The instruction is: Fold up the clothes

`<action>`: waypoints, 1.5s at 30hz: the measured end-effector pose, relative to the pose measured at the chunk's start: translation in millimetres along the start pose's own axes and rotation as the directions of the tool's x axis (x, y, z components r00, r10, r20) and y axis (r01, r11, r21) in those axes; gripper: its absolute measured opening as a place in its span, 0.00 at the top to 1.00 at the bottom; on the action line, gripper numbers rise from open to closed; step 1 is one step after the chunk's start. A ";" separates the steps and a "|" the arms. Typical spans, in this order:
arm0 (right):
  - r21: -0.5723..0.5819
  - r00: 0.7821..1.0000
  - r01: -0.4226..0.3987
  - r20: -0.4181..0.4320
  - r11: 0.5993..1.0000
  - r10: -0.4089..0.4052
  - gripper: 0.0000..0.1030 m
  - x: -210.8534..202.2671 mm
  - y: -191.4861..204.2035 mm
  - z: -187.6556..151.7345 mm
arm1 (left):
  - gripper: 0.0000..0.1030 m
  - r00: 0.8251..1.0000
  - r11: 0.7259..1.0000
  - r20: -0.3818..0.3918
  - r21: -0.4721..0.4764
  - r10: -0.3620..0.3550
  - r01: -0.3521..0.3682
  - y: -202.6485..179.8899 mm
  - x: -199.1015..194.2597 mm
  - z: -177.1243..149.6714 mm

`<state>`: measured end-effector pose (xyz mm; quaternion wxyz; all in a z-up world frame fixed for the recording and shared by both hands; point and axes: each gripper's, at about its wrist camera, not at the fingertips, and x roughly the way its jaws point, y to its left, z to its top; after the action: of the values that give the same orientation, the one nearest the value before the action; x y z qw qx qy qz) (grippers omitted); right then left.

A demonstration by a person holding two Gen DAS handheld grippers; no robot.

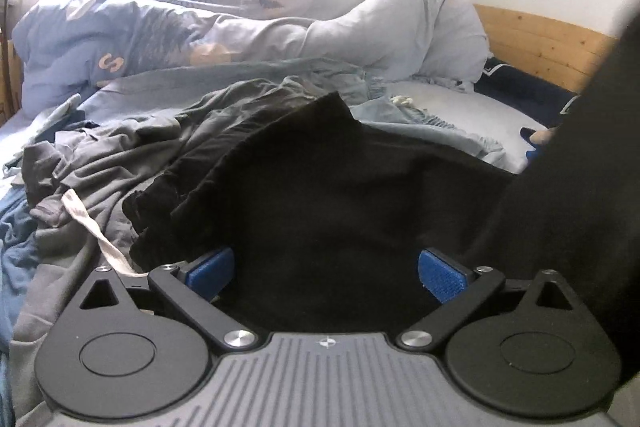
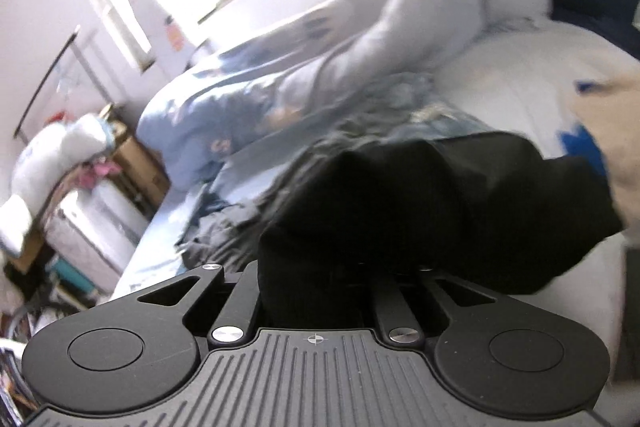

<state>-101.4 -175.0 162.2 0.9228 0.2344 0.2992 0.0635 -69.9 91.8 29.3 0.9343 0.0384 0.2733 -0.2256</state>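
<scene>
A black garment (image 1: pixel 320 179) lies rumpled on the bed, partly over a grey garment (image 1: pixel 120 155) that has a white drawstring (image 1: pixel 92 223). My left gripper (image 1: pixel 326 273) hovers low over the black cloth, open, with its blue pads (image 1: pixel 212 269) wide apart and pressing on nothing. At the right of that view a fold of black cloth (image 1: pixel 580 167) rises up. In the blurred right wrist view my right gripper (image 2: pixel 338 267) has its arms drawn close together, and a bunch of the black garment (image 2: pixel 420 207) covers its fingertips, gripped and lifted off the bed.
A light blue duvet (image 1: pixel 120 39) and pale pillows (image 1: pixel 420 27) are heaped at the back before a wooden headboard (image 1: pixel 540 43). A beige and blue thing (image 2: pixel 592 135) lies on the white pillow at the right. Boxes and clutter (image 2: pixel 100 187) stand beside the bed.
</scene>
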 end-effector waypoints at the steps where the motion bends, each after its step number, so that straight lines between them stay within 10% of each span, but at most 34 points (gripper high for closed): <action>1: -0.019 1.000 -0.006 -0.017 1.000 0.005 0.85 11.0 10.5 4.2 | 0.00 1.000 1.000 0.004 0.001 -0.001 0.001 -2.0 -17.4 -5.9; 9: -0.161 0.996 -0.029 -0.089 0.987 0.015 0.85 66.7 72.6 25.2 | 0.10 0.990 0.996 0.134 -0.075 0.051 -0.042 25.9 -30.9 -13.0; 14: -0.107 1.000 0.006 -0.019 0.994 -0.008 0.85 -2.5 58.6 17.7 | 0.00 0.971 0.974 0.239 -0.222 0.006 0.048 47.9 -42.9 -7.3; 18: -0.009 0.995 0.095 -0.013 0.995 -0.095 0.85 -60.6 13.5 -19.3 | 0.00 0.952 0.974 0.275 -0.138 -0.138 0.181 30.7 -32.6 5.1; 26: 0.113 0.954 0.243 -0.208 0.963 -0.216 0.85 -93.4 -56.0 -122.9 | 0.00 0.948 0.936 0.056 0.184 -0.315 0.300 -41.2 8.5 -1.8; 32: 0.176 0.950 0.267 -0.213 0.948 -0.228 0.52 -102.9 -90.1 -135.1 | 0.00 0.951 0.922 -0.150 0.246 -0.270 0.301 -60.3 72.0 -25.2; 37: 0.218 0.962 0.269 -0.114 0.938 -0.250 0.16 -110.2 -130.4 -126.7 | 0.00 0.956 0.915 -0.184 0.295 -0.227 0.274 -67.4 96.3 -23.3; 45: 0.530 0.992 0.127 -0.080 0.839 -0.100 0.16 -65.0 -231.4 -131.4 | 0.00 0.957 0.918 -0.190 0.293 -0.218 0.267 -86.7 114.4 -29.4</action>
<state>-236.1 -344.0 -6.2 0.8157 0.4619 0.3410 -0.0709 -37.1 -25.9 -51.6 0.8569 0.1704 0.3071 -0.3772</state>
